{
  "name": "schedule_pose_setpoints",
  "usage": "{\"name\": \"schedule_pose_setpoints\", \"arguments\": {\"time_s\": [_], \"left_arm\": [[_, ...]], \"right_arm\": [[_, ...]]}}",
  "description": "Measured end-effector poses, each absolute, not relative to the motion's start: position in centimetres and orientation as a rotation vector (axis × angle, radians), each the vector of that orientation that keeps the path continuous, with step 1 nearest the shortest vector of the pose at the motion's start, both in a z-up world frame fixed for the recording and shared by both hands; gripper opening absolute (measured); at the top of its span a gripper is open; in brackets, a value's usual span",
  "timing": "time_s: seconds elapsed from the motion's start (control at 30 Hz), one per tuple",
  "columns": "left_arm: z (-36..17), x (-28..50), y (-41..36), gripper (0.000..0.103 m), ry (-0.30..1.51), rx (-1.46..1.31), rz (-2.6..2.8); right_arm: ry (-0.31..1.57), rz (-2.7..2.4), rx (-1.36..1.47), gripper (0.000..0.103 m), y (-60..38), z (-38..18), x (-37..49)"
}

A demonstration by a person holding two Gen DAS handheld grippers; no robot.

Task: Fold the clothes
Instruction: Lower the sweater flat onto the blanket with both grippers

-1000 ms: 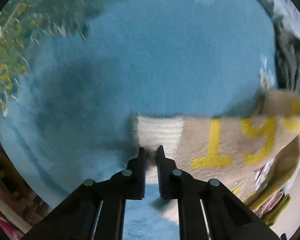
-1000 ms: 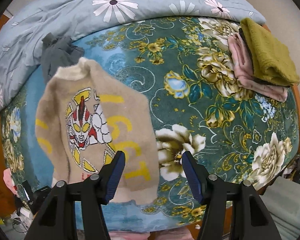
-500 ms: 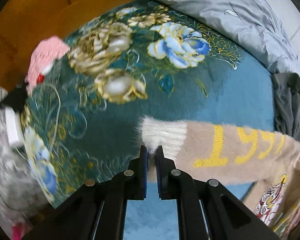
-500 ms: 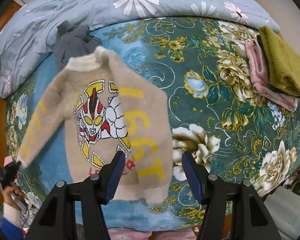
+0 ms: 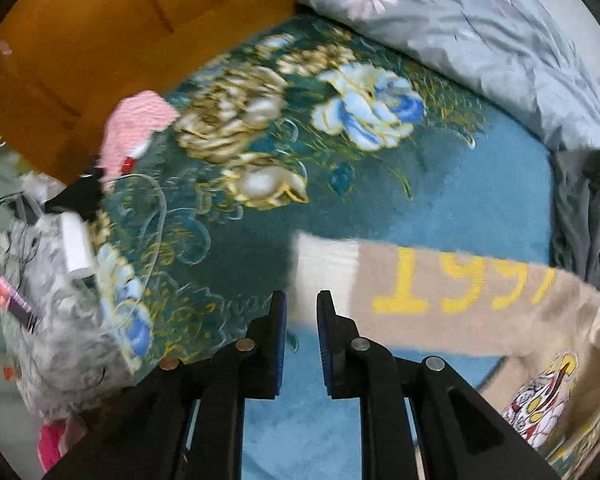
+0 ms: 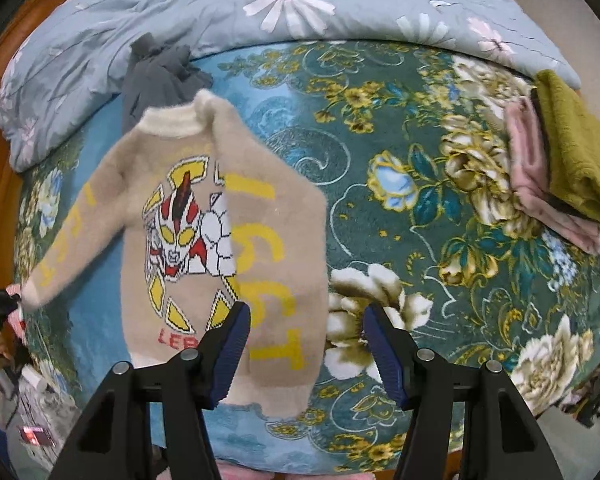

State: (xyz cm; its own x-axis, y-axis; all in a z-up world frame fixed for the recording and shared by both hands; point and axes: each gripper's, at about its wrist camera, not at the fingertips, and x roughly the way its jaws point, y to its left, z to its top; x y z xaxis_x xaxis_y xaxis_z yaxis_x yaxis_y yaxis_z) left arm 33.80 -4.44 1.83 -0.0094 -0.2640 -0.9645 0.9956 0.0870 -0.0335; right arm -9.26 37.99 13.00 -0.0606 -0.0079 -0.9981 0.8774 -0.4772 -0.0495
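Observation:
A beige fuzzy sweater (image 6: 220, 232) with a cartoon hero print and yellow digits lies face up on the floral blanket (image 6: 420, 200). One sleeve is folded over its front; the other sleeve (image 5: 460, 288) stretches out sideways, its white cuff (image 5: 324, 268) at the end. My left gripper (image 5: 301, 300) is slightly open with the cuff just beyond its fingertips, no longer clamped. My right gripper (image 6: 306, 320) is wide open and empty above the sweater's hem.
A grey garment (image 6: 156, 72) lies crumpled by the sweater's collar, also in the left wrist view (image 5: 584, 216). Folded olive and pink clothes (image 6: 572, 152) are stacked at the right. A daisy-print duvet (image 6: 260, 4) lies at the back. Clutter and cables (image 5: 52, 264) sit off the bed's left edge.
My left gripper pulled the sleeve cuff outward, laid the sleeve flat, and has now opened off the cuff. The right gripper stayed open and drifted closer over the sweater.

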Motion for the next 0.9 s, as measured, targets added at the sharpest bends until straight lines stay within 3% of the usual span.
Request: {"name": "schedule_pose_setpoints", "arguments": {"time_s": [0.13,0.47,0.7,0.77,0.83,0.9], "left_arm": [[5.5,33.5,-0.3,0.024,1.14,0.839,-1.281],[12.1,26.3,8.9,0.032,1.051,0.893,-1.436],[13.6,24.7,11.5,0.033,0.973,0.954,-1.444],[13.3,24.8,11.6,0.033,1.003,0.946,-1.414],[12.9,25.0,11.7,0.033,1.041,0.935,-1.388],[12.5,24.8,11.6,0.033,1.074,0.932,-1.371]], "right_arm": [[0.981,-1.498,1.527,0.064,37.3,9.6,-9.1],[1.131,-1.235,1.529,0.068,34.9,-0.5,-4.6],[1.244,-1.225,1.489,0.066,34.6,-3.4,-5.2],[1.214,-1.244,1.514,0.057,34.9,-3.2,-6.6],[1.164,-1.253,1.542,0.029,35.4,-2.7,-8.1],[1.139,-1.27,1.535,0.015,36.0,-1.6,-9.7]]}}
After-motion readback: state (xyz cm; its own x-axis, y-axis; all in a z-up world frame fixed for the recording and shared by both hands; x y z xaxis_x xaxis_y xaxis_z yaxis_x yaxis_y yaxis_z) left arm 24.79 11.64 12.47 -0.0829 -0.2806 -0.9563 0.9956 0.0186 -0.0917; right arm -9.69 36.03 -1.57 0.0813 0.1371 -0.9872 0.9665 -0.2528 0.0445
